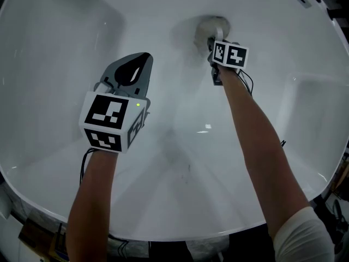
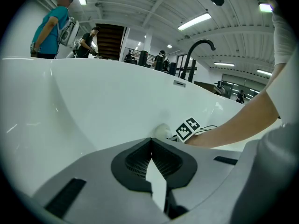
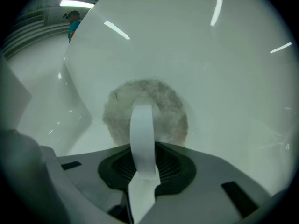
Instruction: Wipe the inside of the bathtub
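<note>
Two hand-held grippers reach into the white tub (image 1: 65, 48). The left hand-held gripper (image 1: 139, 64) is over the tub's floor, pointing away from the person, its jaws closed together with nothing between them. The right hand-held gripper (image 1: 212, 42), farther in, has its jaws pinched on the white strap (image 3: 141, 134) of a round grey pad (image 1: 210, 29). The pad's flat face lies against the far wall, and the strap's length runs from the pad's middle straight back between the jaws.

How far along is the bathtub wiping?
Done: unclear; the bathtub shows no distinct wiped area. In hand: the right gripper holds a fuzzy pad by its strap against the far end. To do: probably the remaining surfaces; the left gripper hovers shut, empty.
</note>
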Available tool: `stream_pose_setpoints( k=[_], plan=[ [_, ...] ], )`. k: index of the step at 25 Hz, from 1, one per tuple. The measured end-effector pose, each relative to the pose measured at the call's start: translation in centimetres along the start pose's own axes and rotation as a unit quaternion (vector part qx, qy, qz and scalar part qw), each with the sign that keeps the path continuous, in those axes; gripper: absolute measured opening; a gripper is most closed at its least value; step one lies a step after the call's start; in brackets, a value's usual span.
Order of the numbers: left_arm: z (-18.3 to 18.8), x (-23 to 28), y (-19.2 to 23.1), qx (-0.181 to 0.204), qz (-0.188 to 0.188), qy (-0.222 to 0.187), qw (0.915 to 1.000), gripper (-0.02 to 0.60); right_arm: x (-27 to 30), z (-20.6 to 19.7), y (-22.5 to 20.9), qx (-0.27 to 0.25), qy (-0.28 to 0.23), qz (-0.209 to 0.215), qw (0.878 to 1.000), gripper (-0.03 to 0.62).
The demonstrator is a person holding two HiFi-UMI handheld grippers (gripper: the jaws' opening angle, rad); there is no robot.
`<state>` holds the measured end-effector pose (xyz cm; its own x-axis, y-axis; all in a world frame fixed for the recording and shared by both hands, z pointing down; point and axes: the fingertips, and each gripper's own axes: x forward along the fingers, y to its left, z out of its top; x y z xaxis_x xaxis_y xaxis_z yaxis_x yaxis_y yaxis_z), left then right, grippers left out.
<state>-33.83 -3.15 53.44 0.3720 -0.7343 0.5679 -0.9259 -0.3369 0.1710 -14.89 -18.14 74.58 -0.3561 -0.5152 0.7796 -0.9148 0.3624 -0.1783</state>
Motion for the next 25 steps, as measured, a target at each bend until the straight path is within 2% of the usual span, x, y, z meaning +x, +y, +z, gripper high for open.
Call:
stream_pose_setpoints(
  k=[4,11,25],
  plan=[
    [1.6,1.1,-4.5,0.005,-0.014,0.002,0.9999,0.011,-3.0,0.0,-4.4,0.008,-0.002,-0.007,1.000,0.095],
    [3.3,2.7,-6.1,0.014,-0.017,-0.003,0.9998,0.011,-3.9,0.7,-7.9,0.023,-0.010,-0.017,1.000,0.095],
    [3.2,7.8,-16.6,0.038,-0.038,0.009,0.9985,0.011,-7.5,-2.1,-19.0,0.049,-0.021,-0.029,0.998,0.095]
  ],
)
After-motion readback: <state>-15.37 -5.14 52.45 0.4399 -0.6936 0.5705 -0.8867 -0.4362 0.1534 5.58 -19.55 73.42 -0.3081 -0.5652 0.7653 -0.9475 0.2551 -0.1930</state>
